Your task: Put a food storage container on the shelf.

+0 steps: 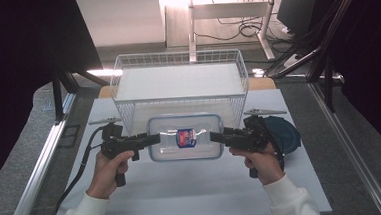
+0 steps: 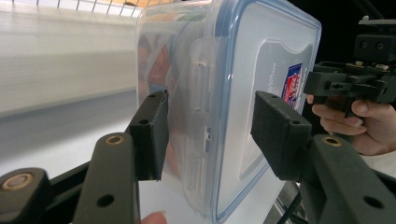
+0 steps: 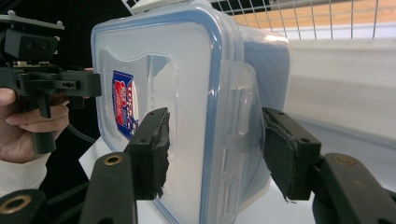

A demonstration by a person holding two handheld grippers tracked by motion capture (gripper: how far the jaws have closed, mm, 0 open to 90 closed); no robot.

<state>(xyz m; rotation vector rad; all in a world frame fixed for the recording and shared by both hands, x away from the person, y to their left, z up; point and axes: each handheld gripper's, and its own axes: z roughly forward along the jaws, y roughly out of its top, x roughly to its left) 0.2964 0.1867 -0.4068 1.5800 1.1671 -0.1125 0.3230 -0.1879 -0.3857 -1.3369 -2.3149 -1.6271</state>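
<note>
The box [image 1: 185,137] sits mid-table, just in front of the wire basket [image 1: 178,78]. Left gripper [image 1: 153,138] clamps its 9 o'clock end — right gripper [image 1: 216,135] clamps the 3 o'clock end. A dark lid [image 1: 285,133] lies at 3 o'clock beyond.

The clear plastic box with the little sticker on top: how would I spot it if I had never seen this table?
Find the white wire basket at the far side of the white table. Just in front of it sits the clear box, gripped at its two ends by the left gripper and the right gripper. Unlike the dark blue round thing to its right, it is rectangular and see-through, with a blue-edged lid and a red-and-blue label.
</note>
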